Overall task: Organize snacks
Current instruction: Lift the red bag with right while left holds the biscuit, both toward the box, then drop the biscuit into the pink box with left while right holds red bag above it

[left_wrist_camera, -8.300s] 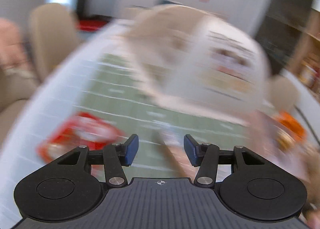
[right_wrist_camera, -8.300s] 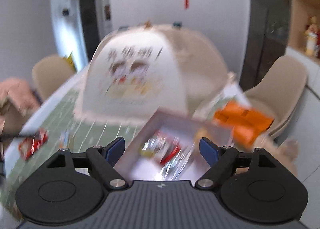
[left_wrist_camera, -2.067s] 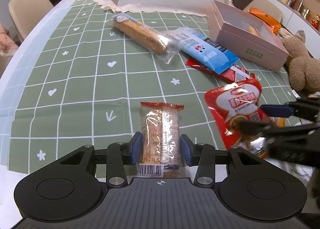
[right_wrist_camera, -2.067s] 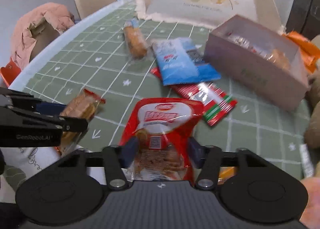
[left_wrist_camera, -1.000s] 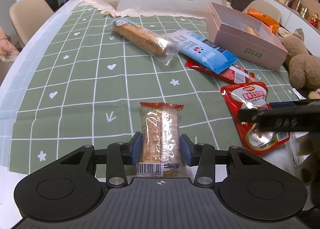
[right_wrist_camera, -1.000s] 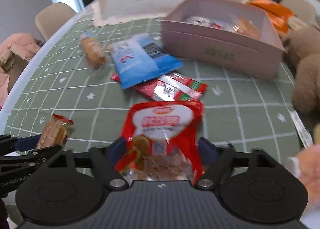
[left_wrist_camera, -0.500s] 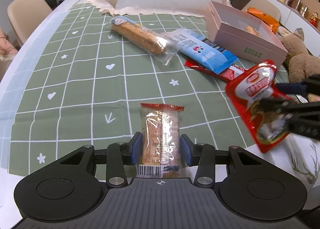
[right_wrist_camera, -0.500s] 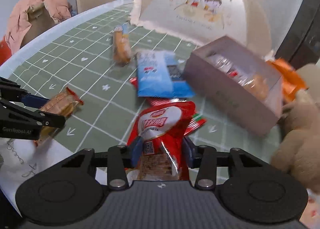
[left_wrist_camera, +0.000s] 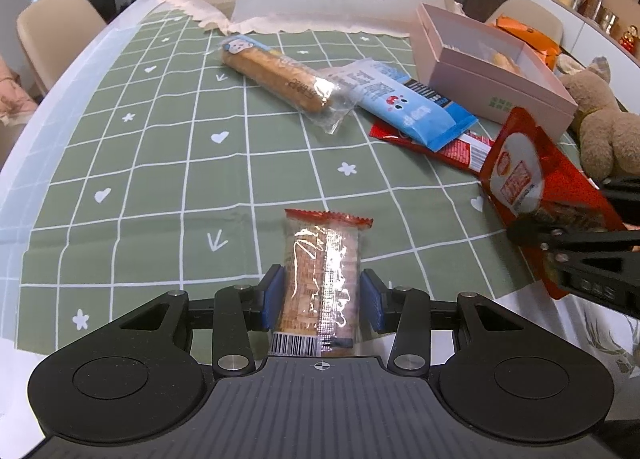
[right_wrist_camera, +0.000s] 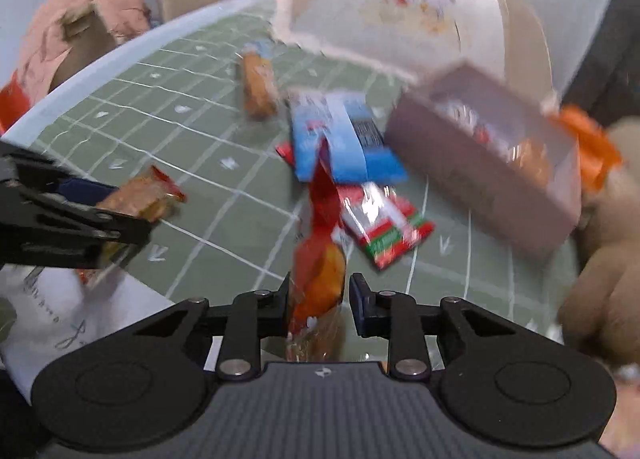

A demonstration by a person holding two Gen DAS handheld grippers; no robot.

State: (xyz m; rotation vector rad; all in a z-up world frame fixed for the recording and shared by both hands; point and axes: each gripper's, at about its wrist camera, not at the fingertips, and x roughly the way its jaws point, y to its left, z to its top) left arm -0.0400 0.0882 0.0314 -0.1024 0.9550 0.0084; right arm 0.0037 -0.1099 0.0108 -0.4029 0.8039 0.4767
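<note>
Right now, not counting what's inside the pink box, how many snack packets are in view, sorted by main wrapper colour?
Red: 2, the red pouch in the right hand-held gripper and the flat red packet under the blue one.
Blue: 1, the blue packet.
Clear: 2, the long bread stick and the cracker pack in the left hand-held gripper.
Total: 5.

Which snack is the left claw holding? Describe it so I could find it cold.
On the green checked tablecloth, look at the near edge, away from the pink box. The cracker packet sits pinched in the left claw. It alone is clear-wrapped with a red crimped top and a barcode.
</note>
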